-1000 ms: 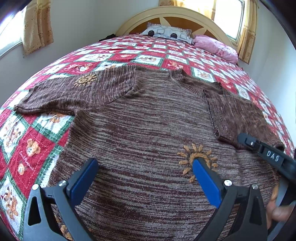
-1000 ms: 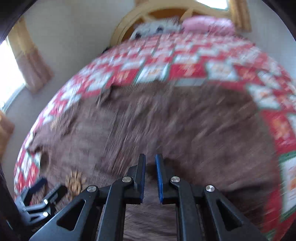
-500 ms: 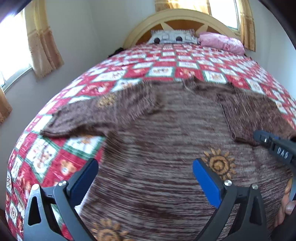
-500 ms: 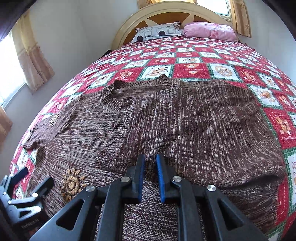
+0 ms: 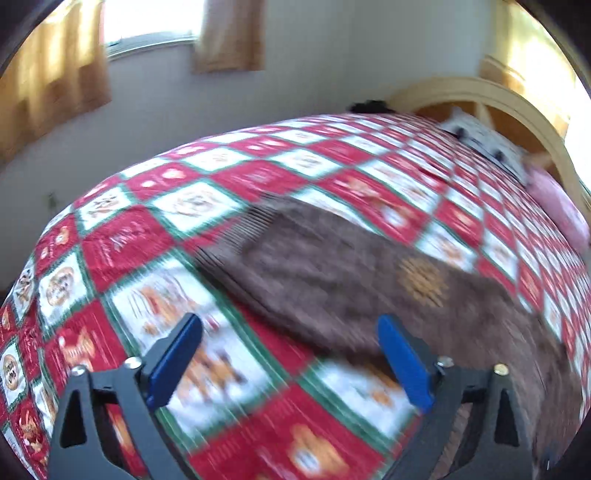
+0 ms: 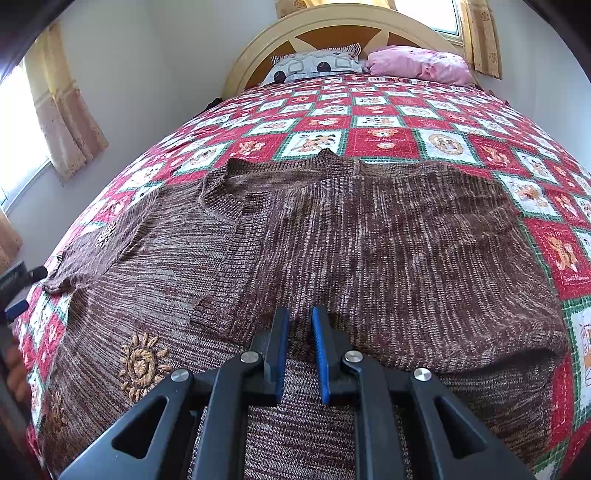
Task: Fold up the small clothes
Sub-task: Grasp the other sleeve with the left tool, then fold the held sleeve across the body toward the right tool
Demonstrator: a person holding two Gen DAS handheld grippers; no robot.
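Right wrist view gives us the sharpest look: the brown knit sweater (image 6: pixel 332 236) lies spread flat on the bed's patchwork quilt (image 6: pixel 384 122), filling the middle and lower part of the frame. Its right sleeve is folded inward across the body, the cuff edge ending just above and left of our right claw (image 6: pixel 298 350). That claw stands narrow, its blue pads almost together, low over the knit at bottom centre; whether it pinches any fabric we cannot tell. The sweater's right edge runs close to the quilt's right border, with only a strip of red and green squares showing beyond it. Above the collar, open quilt stretches up to the patterned pillow (image 6: pixel 314 66) and the pink pillow (image 6: pixel 421 64) against the headboard (image 6: pixel 332 22).

At the far left edge we see part of the left claw (image 6: pixel 14 291), just beside the left sleeve's cuff (image 6: pixel 59 280).

Left wrist view is blurred. Our left claw (image 5: pixel 291 360) stands wide, its jaws having just closed a little, with nothing between them but bare quilt (image 5: pixel 122 240). The left sleeve (image 5: pixel 332 280) runs from the centre toward the right, its ribbed cuff end near mid-frame, above the claw. Plenty of open quilt lies to the left and top, up to the wall and curtains (image 5: pixel 48 81).
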